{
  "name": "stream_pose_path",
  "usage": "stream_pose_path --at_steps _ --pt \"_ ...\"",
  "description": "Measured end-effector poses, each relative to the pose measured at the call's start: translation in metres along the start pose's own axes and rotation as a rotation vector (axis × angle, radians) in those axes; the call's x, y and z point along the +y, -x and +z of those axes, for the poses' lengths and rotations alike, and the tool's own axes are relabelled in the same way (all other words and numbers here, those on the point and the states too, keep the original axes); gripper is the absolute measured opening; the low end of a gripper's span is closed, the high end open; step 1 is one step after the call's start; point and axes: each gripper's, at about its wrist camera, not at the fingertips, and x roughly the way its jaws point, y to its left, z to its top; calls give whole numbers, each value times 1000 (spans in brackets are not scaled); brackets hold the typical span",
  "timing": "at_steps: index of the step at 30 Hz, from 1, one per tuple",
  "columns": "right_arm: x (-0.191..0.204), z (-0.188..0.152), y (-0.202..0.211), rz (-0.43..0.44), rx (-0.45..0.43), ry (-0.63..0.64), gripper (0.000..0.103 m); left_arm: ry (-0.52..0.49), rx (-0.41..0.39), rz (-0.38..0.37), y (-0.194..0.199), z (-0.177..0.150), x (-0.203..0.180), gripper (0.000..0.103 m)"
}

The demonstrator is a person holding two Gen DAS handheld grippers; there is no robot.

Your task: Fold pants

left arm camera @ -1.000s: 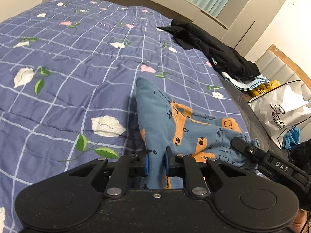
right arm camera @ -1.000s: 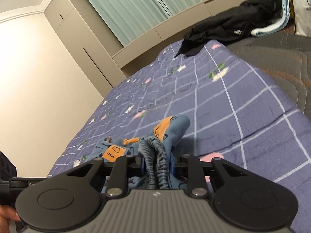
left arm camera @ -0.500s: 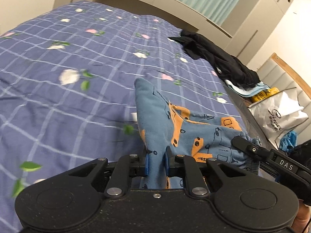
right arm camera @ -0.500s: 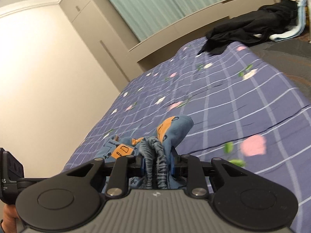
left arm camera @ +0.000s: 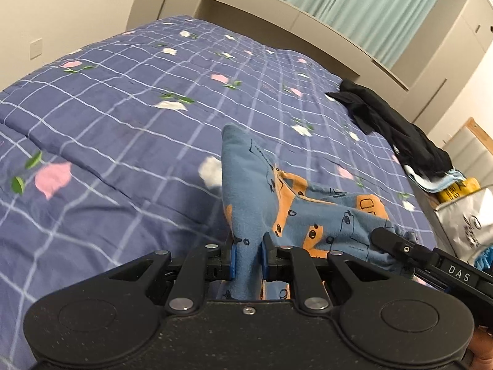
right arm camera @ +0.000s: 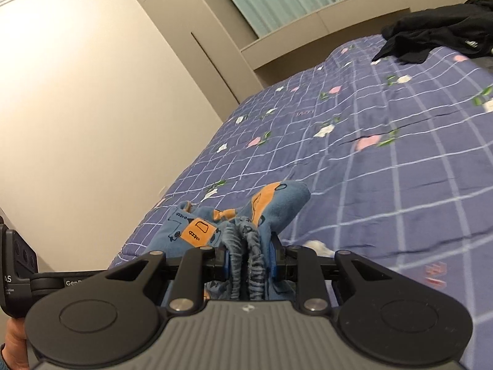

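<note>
Blue pants [left arm camera: 255,185] with orange patches and black drawings hang bunched between my two grippers above the bed. My left gripper [left arm camera: 247,259] is shut on a flat fold of the cloth, its blue pads pressing both sides. My right gripper [right arm camera: 249,256] is shut on the gathered, ribbed waistband of the pants [right arm camera: 246,212]. The right gripper's black body [left arm camera: 431,265] shows at the lower right of the left wrist view. In the right wrist view the left gripper's body [right arm camera: 18,265] stands at the left edge.
A purple checked quilt with flowers [left arm camera: 123,117] covers the bed. Black clothes [left arm camera: 385,123] lie piled at its far right corner, with a white bag [left arm camera: 465,219] beside the bed. Beyond are a beige wall [right arm camera: 77,98] and green curtains [left arm camera: 354,3].
Both grippers have swept sideways across the bed with the pants held in them; the quilt pattern slid past and the wall and curtains came further into view. Both grips stayed the same.
</note>
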Motion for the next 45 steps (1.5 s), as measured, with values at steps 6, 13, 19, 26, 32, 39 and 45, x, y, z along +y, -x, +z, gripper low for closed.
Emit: stream_pose_path --at_steps 6,13,19,26,32,39,45 --pt "-3 3 -38 -12 31 -24 25 7 18 11 -21 12 21 16" --pt "-11 -2 -52 -47 56 -24 26 14 30 14 -33 4 28 17" --pt "-9 -2 -54 -84 63 8 40 12 29 40 -33 2 29 27" --pt "1 -6 -48 -127 54 75 61 11 7 52 -22 1 26 50" --pt "11 -6 -36 -153 9 118 89 -8 -33 66 -7 2 19 74" --pt "18 -4 -16 -183 -55 137 103 -43 -80 92 13 1 6 99" --pt "27 -5 8 -206 -107 165 103 -86 -125 112 34 -7 -8 102"
